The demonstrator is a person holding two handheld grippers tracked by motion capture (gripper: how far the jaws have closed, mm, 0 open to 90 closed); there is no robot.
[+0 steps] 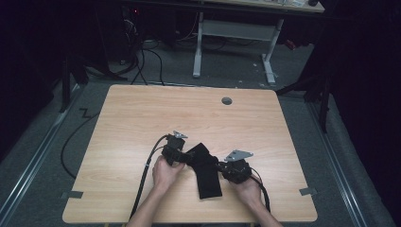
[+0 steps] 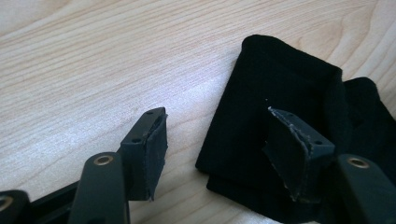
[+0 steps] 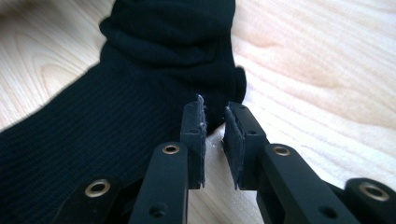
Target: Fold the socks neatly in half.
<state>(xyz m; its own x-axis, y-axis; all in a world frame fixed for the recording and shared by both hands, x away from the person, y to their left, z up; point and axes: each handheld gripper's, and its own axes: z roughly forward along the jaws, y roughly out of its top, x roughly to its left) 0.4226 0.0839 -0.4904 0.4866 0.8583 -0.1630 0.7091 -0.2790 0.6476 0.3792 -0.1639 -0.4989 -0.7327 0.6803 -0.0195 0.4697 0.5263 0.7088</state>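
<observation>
A black ribbed cloth (image 1: 206,178), folded into a bent strip, lies on the wooden table (image 1: 142,113) near its front middle. My left gripper (image 1: 185,158) is at the cloth's upper left end. In the left gripper view its jaws (image 2: 217,114) stand wide open, one pad over bare wood, the other over the folded cloth (image 2: 280,79), with nothing pinched. My right gripper (image 1: 221,165) is at the cloth's right side. In the right gripper view its jaws (image 3: 214,106) are nearly together with a thin gap, their tips at the edge of the cloth (image 3: 154,70), not pressing it.
A round grey cable hole (image 1: 227,100) sits near the table's far edge. Grey tape marks (image 1: 72,194) lie at the front corners. Black cables (image 1: 144,175) trail from the grippers off the front edge. A white desk frame (image 1: 231,28) stands on the floor behind.
</observation>
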